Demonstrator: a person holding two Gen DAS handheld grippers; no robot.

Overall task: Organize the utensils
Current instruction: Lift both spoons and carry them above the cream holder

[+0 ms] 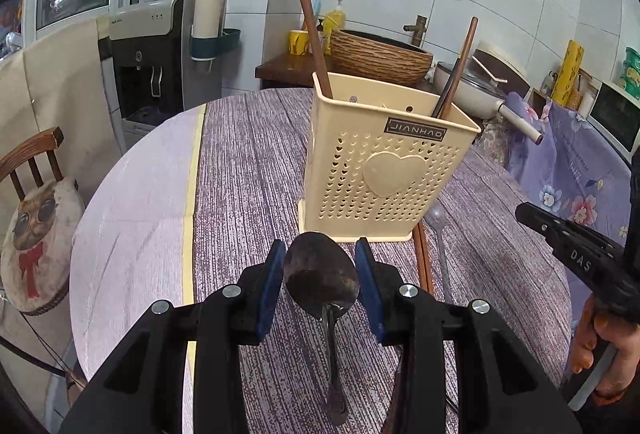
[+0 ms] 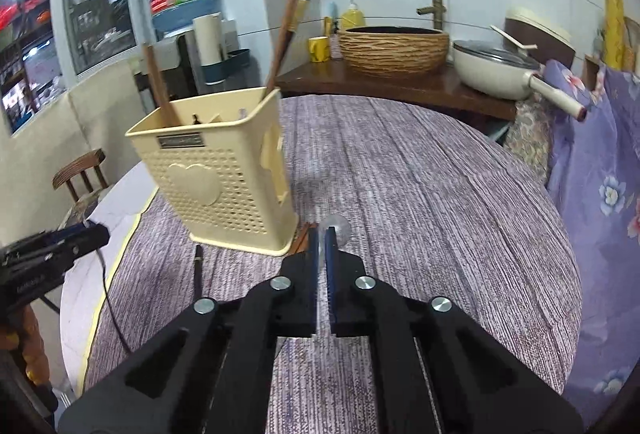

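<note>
Between the left gripper (image 1: 320, 274) pads, which stood wide, lay a dark metal spoon (image 1: 322, 274), not yet pinched; right gripper (image 2: 321, 246) had closed on a clear plastic spoon (image 2: 338, 228). Next, I judge: lift it to the cream perforated plastic holder (image 2: 224, 170) w/ care.

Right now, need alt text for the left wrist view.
A dark metal spoon lies on the purple tablecloth, bowl between the left gripper's open blue fingers. Behind stands a cream perforated utensil holder holding wooden chopsticks; the right gripper enters from the right.
</note>
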